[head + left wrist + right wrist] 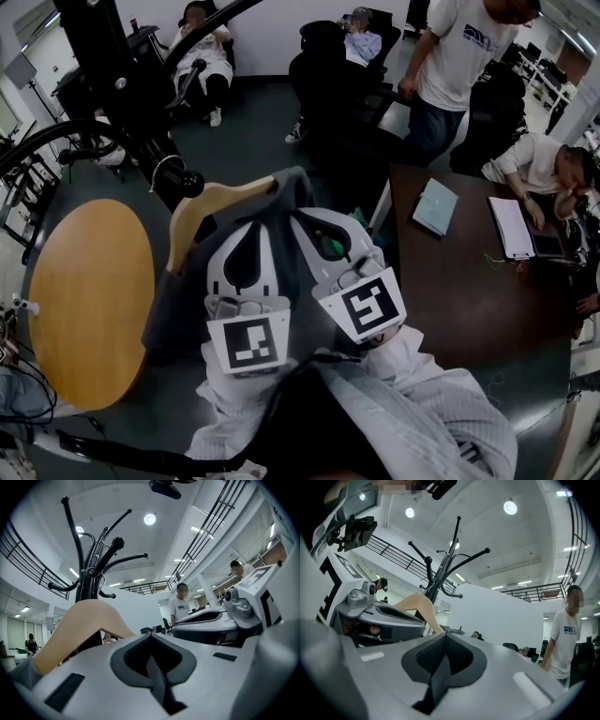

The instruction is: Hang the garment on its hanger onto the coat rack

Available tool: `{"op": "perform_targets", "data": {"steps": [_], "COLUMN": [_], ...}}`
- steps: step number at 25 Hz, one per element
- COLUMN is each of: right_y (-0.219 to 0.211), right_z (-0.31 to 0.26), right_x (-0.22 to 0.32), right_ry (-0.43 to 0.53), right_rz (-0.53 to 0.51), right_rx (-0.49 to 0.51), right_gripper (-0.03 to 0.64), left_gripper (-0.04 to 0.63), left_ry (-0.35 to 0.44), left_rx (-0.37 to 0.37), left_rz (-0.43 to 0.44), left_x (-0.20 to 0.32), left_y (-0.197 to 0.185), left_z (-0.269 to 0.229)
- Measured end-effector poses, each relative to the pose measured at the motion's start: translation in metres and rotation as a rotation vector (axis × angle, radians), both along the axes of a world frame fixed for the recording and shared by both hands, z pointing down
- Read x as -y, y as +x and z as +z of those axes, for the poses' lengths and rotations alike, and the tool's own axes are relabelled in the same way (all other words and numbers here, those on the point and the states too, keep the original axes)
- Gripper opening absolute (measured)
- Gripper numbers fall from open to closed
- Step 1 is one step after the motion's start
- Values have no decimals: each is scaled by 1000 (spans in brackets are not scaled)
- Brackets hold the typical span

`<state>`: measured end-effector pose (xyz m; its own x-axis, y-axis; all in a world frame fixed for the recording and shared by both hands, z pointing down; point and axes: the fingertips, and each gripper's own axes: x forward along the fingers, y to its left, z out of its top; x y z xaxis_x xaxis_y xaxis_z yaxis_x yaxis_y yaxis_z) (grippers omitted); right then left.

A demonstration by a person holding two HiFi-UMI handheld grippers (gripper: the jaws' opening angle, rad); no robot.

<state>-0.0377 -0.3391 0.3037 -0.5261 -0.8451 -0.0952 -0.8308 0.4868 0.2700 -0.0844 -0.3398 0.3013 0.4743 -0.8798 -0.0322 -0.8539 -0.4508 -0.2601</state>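
A grey garment [167, 309] hangs on a wooden hanger [214, 200], held up close to the black coat rack [141, 117]. The hanger's metal hook [157, 174] is beside a knobbed rack peg [191, 183]; whether it rests on the peg I cannot tell. My left gripper [263, 218] and right gripper [314, 221] sit side by side, both shut, their tips under grey cloth where the hanger's arm runs in. In the left gripper view the hanger [79, 625] rises past the shut jaws toward the rack [87, 583]. The right gripper view shows hanger [420, 604] and rack [437, 579] too.
A round wooden table [89, 300] stands at the left below the rack. A dark desk [469, 291] with a notebook [436, 206] and papers is at the right, with a person leaning on it. A person [464, 66] stands behind; others sit on chairs further back.
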Motion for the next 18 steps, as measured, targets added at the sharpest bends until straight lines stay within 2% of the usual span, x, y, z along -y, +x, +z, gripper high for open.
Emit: {"op": "perform_targets", "data": {"steps": [18], "right_y": [1], "right_z": [-1], "right_x": [5], "right_ry": [-21], "right_rz": [32], "right_rx": [2], "right_gripper": [0], "left_gripper": [5], "left_ry": [-23], "left_rx": [5], "left_rz": [28], "left_x": [9], "left_y": [1], "left_z": [1]}}
